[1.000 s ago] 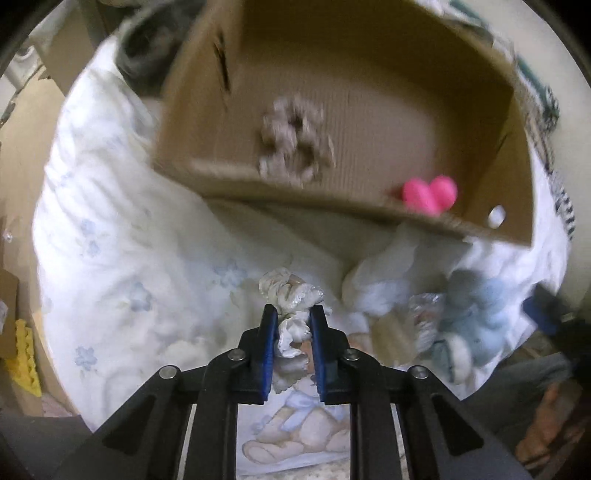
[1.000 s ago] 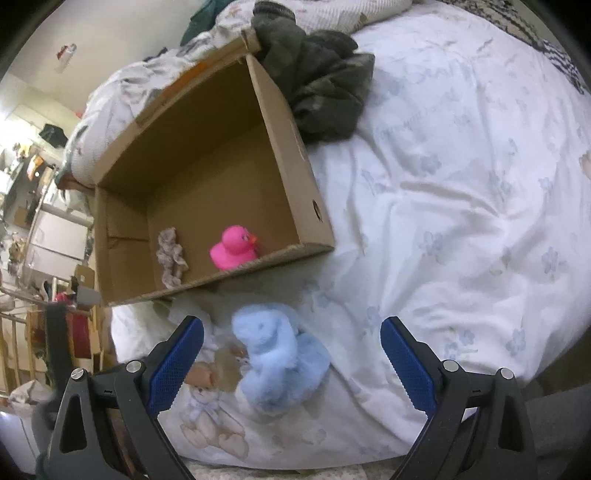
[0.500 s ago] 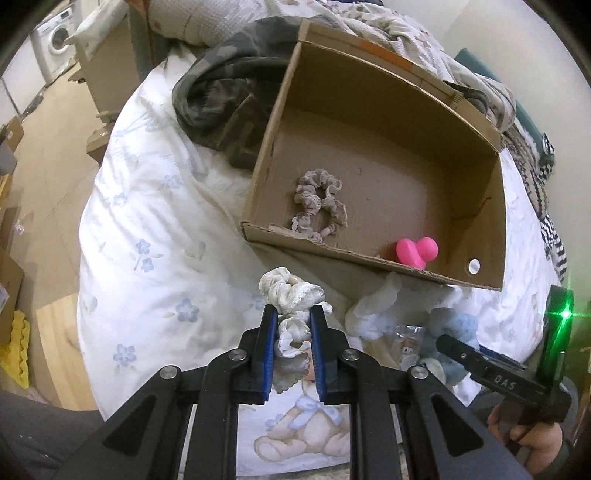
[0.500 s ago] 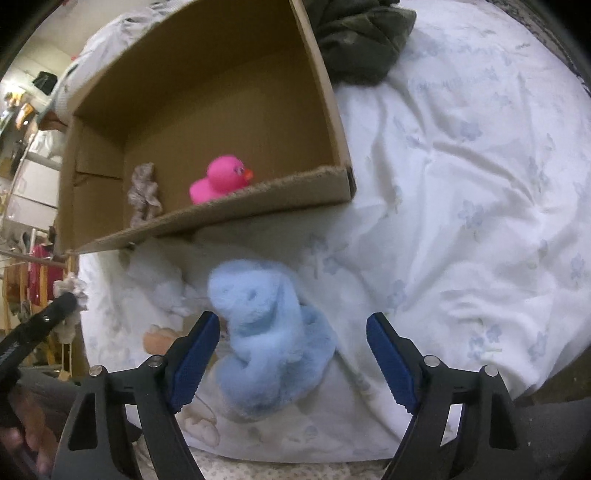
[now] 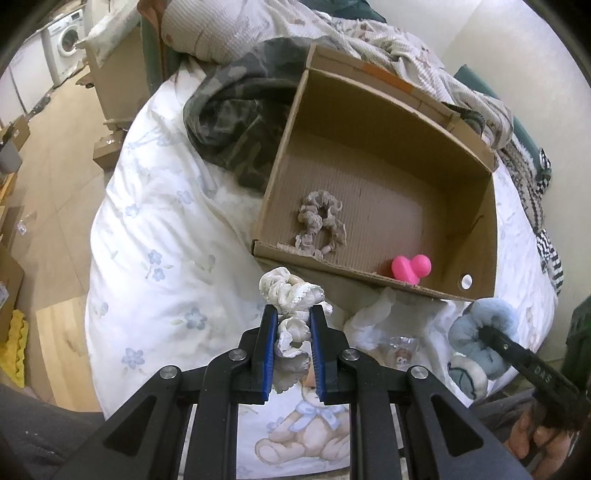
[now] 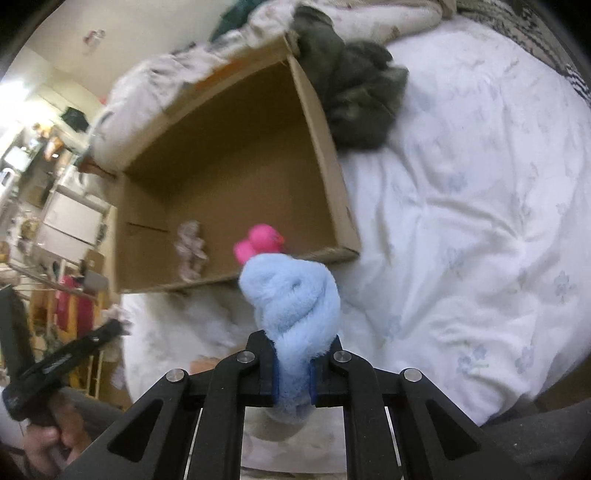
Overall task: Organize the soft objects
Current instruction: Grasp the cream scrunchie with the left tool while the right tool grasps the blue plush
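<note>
Left gripper pinches a white scrunchie; right gripper squeezes the blue plush, both just short of the cardboard box rim.

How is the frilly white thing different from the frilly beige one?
The white scrunchie is cream-white; the beige scrunchie is greyish tan. The white one is pinched, bunched, in the left tool, outside the cardboard box; the beige one lies loose on the box floor, its ring open. Both are ruffled fabric.

Home bedroom: floral duvet, washing machine beyond.
</note>
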{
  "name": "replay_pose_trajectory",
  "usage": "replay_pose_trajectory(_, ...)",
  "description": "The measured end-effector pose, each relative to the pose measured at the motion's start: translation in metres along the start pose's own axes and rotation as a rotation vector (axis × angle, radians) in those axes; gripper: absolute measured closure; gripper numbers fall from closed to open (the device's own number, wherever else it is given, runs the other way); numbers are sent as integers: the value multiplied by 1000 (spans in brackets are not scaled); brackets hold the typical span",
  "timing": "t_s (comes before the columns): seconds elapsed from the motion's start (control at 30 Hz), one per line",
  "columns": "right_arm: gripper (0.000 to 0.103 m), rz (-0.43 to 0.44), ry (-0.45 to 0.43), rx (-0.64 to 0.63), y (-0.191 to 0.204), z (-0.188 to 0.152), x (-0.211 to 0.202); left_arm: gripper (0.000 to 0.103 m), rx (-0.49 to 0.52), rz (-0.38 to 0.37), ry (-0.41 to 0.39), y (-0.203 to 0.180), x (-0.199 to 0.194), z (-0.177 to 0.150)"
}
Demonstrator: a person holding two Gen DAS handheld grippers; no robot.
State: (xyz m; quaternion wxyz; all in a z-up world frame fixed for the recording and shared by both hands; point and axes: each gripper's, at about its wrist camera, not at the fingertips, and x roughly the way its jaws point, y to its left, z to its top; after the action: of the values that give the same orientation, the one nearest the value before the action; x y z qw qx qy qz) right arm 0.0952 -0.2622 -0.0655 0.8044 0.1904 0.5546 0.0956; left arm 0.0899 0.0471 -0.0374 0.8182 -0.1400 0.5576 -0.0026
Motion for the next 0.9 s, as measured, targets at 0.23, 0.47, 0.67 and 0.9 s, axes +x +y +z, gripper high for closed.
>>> replay_pose_trajectory(0.23, 91, -22, 10, -74, 17, -9, 3, 87, 26, 19, 0, -5, 1, -4)
replay_pose_trajectory(0.47, 91, 21, -47, -88, 19, -6, -12, 87, 26, 38, -31, -7, -5, -6)
replay_pose_trajectory(0.67, 91, 78, -133, -114, 32, -2, -29, 87, 58, 43, -114, -13, -20, -4)
replay_pose_trajectory(0.9, 91, 125, -206, -133, 40, 5, -46, 87, 83, 26, -165, -20, -32, 3)
